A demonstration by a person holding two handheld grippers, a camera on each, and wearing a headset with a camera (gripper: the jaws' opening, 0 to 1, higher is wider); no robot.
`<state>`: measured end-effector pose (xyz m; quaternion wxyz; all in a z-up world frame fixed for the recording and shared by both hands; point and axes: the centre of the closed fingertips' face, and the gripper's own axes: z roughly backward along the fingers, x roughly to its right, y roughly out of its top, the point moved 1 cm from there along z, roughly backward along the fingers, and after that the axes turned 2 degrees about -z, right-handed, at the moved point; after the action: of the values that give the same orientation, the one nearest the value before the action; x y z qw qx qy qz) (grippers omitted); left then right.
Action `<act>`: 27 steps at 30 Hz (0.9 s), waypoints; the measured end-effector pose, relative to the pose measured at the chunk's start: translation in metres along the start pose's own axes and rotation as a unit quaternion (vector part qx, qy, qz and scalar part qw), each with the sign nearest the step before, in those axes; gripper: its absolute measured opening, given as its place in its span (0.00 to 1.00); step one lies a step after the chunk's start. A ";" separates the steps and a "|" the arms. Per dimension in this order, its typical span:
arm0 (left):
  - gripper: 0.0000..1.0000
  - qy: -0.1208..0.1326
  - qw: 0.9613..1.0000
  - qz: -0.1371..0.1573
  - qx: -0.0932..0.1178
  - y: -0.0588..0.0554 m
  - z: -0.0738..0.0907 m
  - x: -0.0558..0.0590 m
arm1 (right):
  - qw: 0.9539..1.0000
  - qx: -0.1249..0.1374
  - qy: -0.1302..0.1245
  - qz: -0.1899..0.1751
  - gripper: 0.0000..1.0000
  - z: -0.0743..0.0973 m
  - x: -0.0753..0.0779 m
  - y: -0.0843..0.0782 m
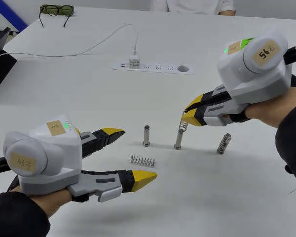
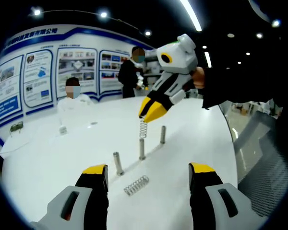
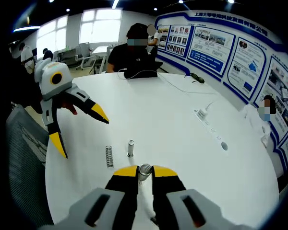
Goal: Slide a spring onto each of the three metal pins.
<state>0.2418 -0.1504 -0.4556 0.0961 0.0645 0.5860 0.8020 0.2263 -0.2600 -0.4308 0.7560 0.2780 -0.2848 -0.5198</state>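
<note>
Office meeting or exhibition room.
A large white tabletop (image 1: 89, 94) with an inset white socket strip (image 1: 153, 66) is flanked by blue-and-white printed display boards (image 2: 77, 69) on the wall; recessed ceiling spotlights (image 2: 103, 14) are lit, and a person (image 3: 134, 55) is seated opposite.

Big white table (image 1: 64, 94), power strip (image 1: 153, 66) lying on it, tinted glasses (image 1: 56, 10) at the far edge. Blue-trimmed poster boards (image 3: 216, 43) on the wall, bright windows (image 3: 93, 26), spotlights (image 2: 103, 14) in a dark ceiling.
</note>
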 end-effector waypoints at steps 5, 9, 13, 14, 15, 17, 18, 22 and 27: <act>0.69 0.000 1.000 0.001 -0.003 -0.002 0.000 0.000 | 1.000 -0.004 0.002 -0.001 0.11 -0.003 0.000 -0.002; 0.69 0.000 1.000 0.002 -0.003 -0.002 0.000 -0.001 | 1.000 -0.008 0.003 -0.001 0.11 -0.006 0.000 -0.005; 0.68 0.000 1.000 0.003 -0.004 -0.003 0.001 -0.001 | 1.000 -0.012 0.002 -0.001 0.11 -0.009 0.000 -0.007; 0.68 0.000 1.000 0.003 -0.004 -0.003 0.000 -0.001 | 1.000 -0.012 0.002 -0.001 0.11 -0.010 0.000 -0.007; 0.68 -0.001 1.000 0.003 -0.005 -0.004 0.000 -0.001 | 1.000 -0.012 0.002 -0.002 0.11 -0.010 0.000 -0.008; 0.68 -0.001 1.000 0.004 -0.005 -0.004 0.000 -0.001 | 1.000 -0.014 0.002 -0.003 0.11 -0.012 -0.001 -0.010; 0.68 -0.001 1.000 0.004 -0.005 -0.005 0.000 -0.001 | 1.000 -0.014 0.002 -0.003 0.11 -0.013 -0.001 -0.011; 0.67 -0.001 1.000 0.005 -0.006 -0.006 0.001 -0.001 | 1.000 -0.020 0.003 -0.005 0.11 -0.019 -0.003 -0.016; 0.67 -0.002 1.000 0.006 -0.007 -0.007 0.001 0.000 | 1.000 -0.024 0.004 -0.016 0.12 -0.026 -0.002 -0.024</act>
<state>0.2427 -0.1478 -0.4623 0.0925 0.0686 0.5794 0.8069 0.2297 -0.2619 -0.4659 0.7550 0.2658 -0.2647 -0.5379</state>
